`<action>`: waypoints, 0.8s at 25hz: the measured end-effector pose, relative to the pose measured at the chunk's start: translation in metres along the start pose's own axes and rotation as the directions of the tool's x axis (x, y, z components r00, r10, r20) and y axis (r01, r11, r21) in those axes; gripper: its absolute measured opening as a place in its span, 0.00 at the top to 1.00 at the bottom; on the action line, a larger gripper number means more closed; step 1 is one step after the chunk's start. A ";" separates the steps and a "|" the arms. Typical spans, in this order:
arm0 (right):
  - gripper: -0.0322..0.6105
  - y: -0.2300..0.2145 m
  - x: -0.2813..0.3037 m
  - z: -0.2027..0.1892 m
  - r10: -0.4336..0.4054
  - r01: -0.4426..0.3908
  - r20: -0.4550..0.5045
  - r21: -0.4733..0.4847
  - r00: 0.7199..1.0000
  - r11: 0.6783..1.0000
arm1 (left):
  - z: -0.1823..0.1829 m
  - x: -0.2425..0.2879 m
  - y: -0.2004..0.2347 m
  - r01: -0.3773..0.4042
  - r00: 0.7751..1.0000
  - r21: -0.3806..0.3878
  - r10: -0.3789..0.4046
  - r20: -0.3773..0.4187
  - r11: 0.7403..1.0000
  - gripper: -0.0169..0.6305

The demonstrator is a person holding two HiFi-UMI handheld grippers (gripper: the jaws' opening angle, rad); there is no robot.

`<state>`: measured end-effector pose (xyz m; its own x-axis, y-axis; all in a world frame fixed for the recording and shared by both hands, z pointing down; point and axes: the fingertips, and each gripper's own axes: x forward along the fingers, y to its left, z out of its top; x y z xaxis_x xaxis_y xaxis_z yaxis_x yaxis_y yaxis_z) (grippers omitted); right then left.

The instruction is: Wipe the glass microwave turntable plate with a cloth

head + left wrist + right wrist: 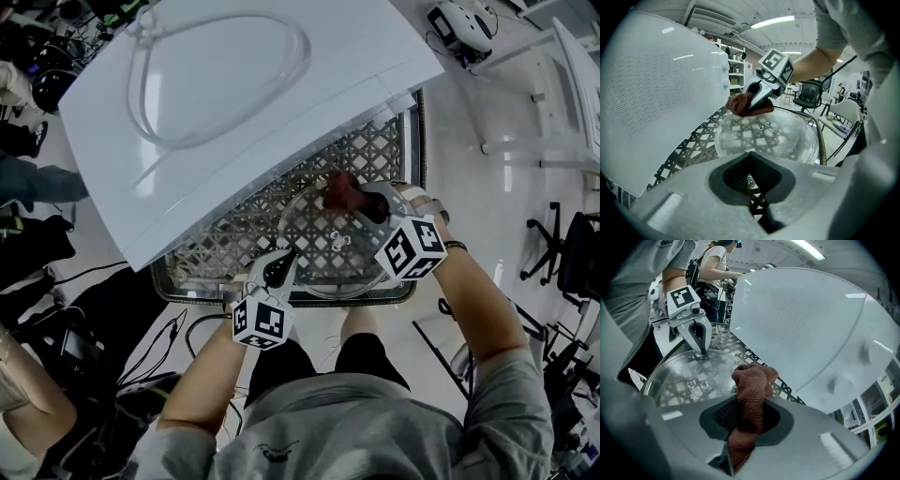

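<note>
Head view: glass plate (319, 264) sits on lattice counter (211, 255), near its front edge. Left claw (279, 270) is at the plate's near-left rim. Right claw (361, 199) is over the far side w/ red-brown cloth (339, 190).

Left gripper view: left claw (750, 153) tips are together, nipping the rim of the plate (768, 133).

Right gripper view: right claw (746, 414) is clamped on the cloth (751, 392), which touches the far edge of the plate (689, 376).

Rust-brown cloth (750, 394), clear glass plate (323, 267), dark lattice-patterned table (370, 155), white panel (234, 94)
</note>
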<state>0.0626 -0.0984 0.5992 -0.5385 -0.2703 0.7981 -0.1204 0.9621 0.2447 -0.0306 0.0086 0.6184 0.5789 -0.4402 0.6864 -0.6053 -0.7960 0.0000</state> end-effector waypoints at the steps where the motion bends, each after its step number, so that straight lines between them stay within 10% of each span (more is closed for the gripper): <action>1: 0.83 -0.001 -0.004 -0.007 -0.004 0.004 -0.013 0.002 1.000 1.000 | 0.000 0.000 0.000 0.000 1.000 -0.002 0.000 0.000 1.000 0.97; 12: 0.83 -0.001 -0.021 -0.027 -0.010 0.012 -0.060 0.020 0.998 1.000 | -0.001 0.002 0.001 -0.005 1.000 -0.006 0.005 0.000 1.000 0.97; 20: 0.83 0.044 -0.001 0.060 0.109 -0.103 0.118 -0.061 0.987 0.993 | 0.001 0.000 0.001 -0.008 1.000 0.000 0.008 0.001 1.000 0.97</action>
<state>0.0079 -0.0536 0.5765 -0.6435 -0.1572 0.7491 -0.0132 0.9808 0.1945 -0.0300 0.0075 0.6177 0.5746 -0.4473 0.6854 -0.6101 -0.7923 -0.0055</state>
